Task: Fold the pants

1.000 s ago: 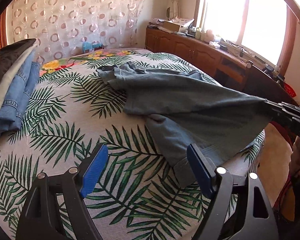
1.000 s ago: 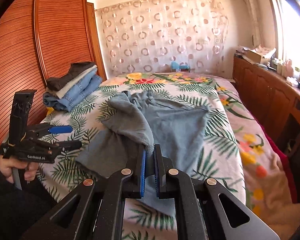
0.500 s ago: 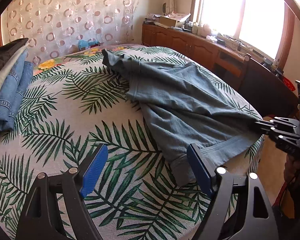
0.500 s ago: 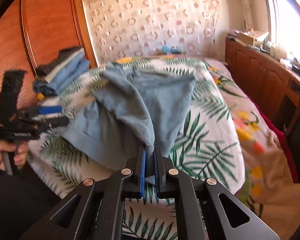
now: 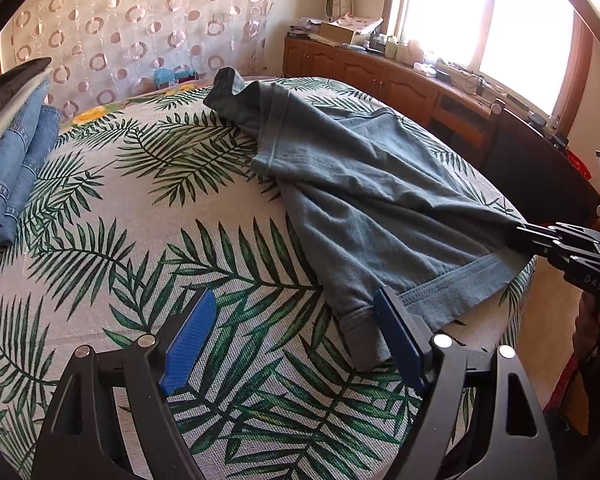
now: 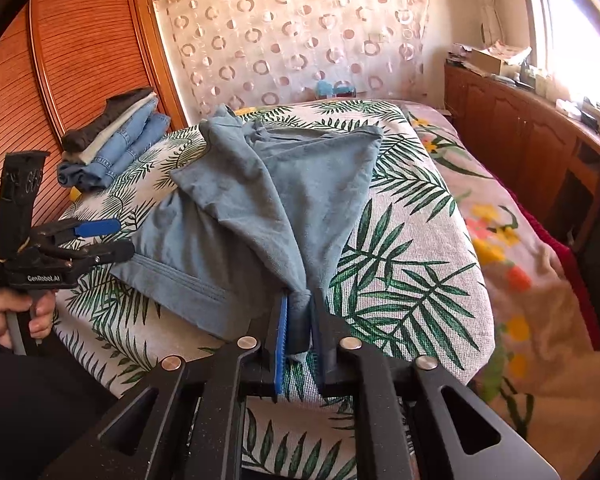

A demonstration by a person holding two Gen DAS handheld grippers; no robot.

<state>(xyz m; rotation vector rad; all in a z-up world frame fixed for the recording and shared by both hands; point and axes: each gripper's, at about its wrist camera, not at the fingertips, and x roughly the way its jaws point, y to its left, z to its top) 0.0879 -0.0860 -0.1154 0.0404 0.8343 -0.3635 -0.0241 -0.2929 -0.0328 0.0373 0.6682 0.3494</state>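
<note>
Barely begun: the pants lie rumpled on the bed, one corner pinched by the right gripper at six o'clock, while the left gripper gapes wide, empty.

Soft matt cloth pants, coarse woven bedspread, glossy slatted wood wardrobe.

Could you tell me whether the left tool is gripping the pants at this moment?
No, the left tool stands wide open above the bedspread, with the pants only beside its right finger.
</note>
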